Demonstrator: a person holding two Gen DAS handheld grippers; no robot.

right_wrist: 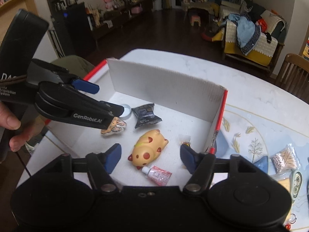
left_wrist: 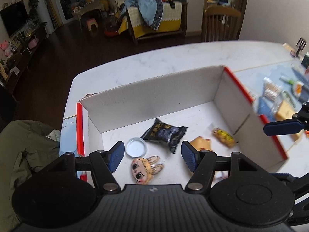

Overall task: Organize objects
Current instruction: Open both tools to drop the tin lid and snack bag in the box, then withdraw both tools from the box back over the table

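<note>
A white cardboard box with red edges [left_wrist: 154,98] [right_wrist: 164,89] sits on the marble table. In it lie a black snack packet [left_wrist: 166,133] [right_wrist: 145,115], a clear round lid [left_wrist: 136,147], a doll-face charm [left_wrist: 143,169] [right_wrist: 114,127], a yellow spotted pig toy [right_wrist: 149,147], a small tube [right_wrist: 157,175] and a yellow wrapped candy [left_wrist: 224,137]. My left gripper [left_wrist: 152,157] is open and empty above the charm; it also shows in the right wrist view [right_wrist: 104,100]. My right gripper [right_wrist: 150,158] is open and empty over the pig toy.
To the right of the box, a blue patterned mat [right_wrist: 251,135] holds a cotton swab bag [right_wrist: 283,160] and other small packets [left_wrist: 283,96]. A wooden chair [left_wrist: 220,25] stands behind the table. A green jacket [left_wrist: 25,150] lies at the left.
</note>
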